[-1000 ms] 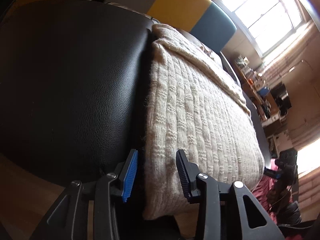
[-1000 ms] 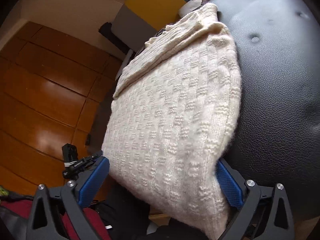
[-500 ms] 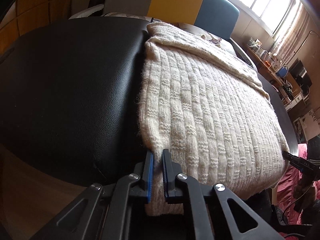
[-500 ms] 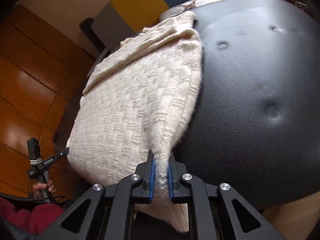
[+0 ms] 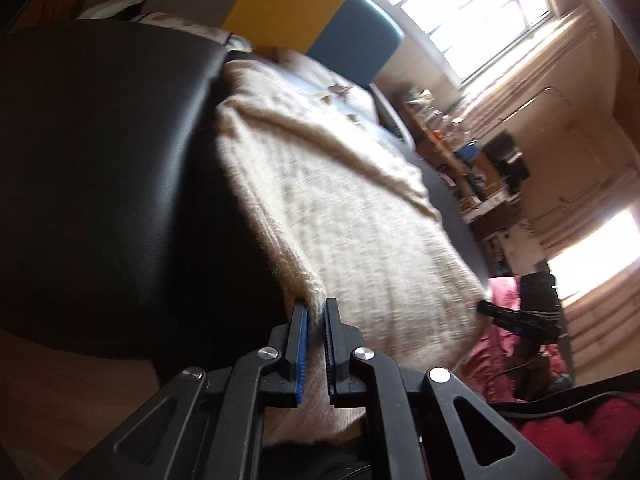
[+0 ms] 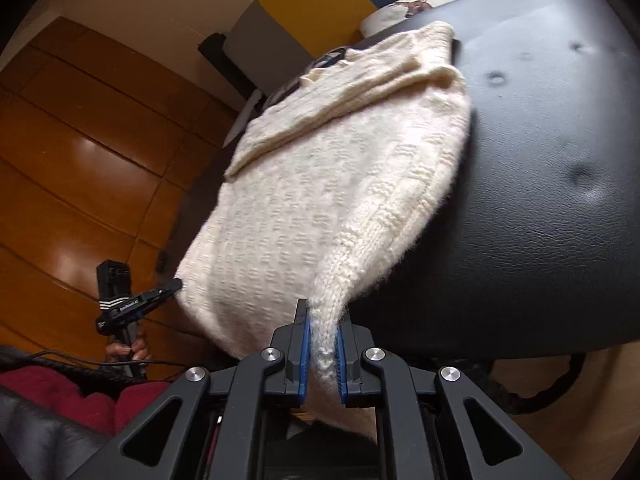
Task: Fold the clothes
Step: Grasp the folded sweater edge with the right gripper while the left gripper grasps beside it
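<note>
A cream knitted sweater (image 5: 352, 216) lies on a black leather seat (image 5: 100, 184), its near hem hanging over the front edge. My left gripper (image 5: 316, 312) is shut on the sweater's near left corner. In the right wrist view the same sweater (image 6: 320, 200) rests on the black seat (image 6: 540, 200). My right gripper (image 6: 322, 320) is shut on its near right corner, which is pulled up into a peak. The left gripper (image 6: 176, 284) shows there at the sweater's other corner.
A yellow and teal backrest (image 5: 312, 20) stands behind the seat. A cluttered shelf (image 5: 460, 152) is at the right under bright windows. Red fabric (image 5: 560, 432) lies low right. Wooden floor (image 6: 80, 160) lies to the left of the seat.
Both grippers closed on the sweater's near corners. Since then they have lifted the hem slightly off the seat edge, and the left view has tilted.
</note>
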A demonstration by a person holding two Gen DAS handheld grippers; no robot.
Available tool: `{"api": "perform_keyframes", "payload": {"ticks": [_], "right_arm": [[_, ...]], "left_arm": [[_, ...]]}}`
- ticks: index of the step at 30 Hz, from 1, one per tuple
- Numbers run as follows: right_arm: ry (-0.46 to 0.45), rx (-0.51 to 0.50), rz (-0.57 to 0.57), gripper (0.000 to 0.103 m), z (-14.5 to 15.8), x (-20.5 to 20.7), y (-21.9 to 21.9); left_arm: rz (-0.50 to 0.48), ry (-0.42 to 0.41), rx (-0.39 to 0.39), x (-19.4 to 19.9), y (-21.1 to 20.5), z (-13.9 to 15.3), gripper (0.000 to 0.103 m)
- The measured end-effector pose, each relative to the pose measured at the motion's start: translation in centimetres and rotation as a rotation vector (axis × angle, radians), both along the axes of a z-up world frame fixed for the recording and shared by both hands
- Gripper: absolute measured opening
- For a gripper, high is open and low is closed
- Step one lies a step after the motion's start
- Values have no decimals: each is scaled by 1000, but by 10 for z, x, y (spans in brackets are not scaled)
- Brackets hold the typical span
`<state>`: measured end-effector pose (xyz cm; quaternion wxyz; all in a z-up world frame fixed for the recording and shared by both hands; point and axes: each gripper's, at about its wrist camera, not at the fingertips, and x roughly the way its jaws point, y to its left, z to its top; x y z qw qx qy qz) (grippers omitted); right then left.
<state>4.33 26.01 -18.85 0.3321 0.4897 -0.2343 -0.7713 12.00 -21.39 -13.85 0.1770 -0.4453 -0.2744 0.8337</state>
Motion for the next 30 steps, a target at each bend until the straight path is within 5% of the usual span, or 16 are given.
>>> {"api": "perform_keyframes", "payload": {"ticks": [7, 13, 17, 21, 25, 30], "right_arm": [[48, -72, -10, 11, 36, -39, -8], [94, -92, -30, 11, 62, -113, -16], [72, -56, -100, 11, 57, -194, -11], [-37, -29, -165, 11, 14, -242, 2], [-123, -15, -215, 9, -23, -277, 13], [-114, -54, -185, 9, -28, -245, 21]], "left_arm": [[8, 123, 159, -35, -22, 35, 6], [61, 194, 191, -125, -43, 61, 6], [176, 91, 173, -221, -60, 37, 6], [236, -165, 126, -295, -64, -35, 4], [237, -182, 159, -296, -67, -60, 4], [209, -197, 131, -266, -60, -60, 4]]}}
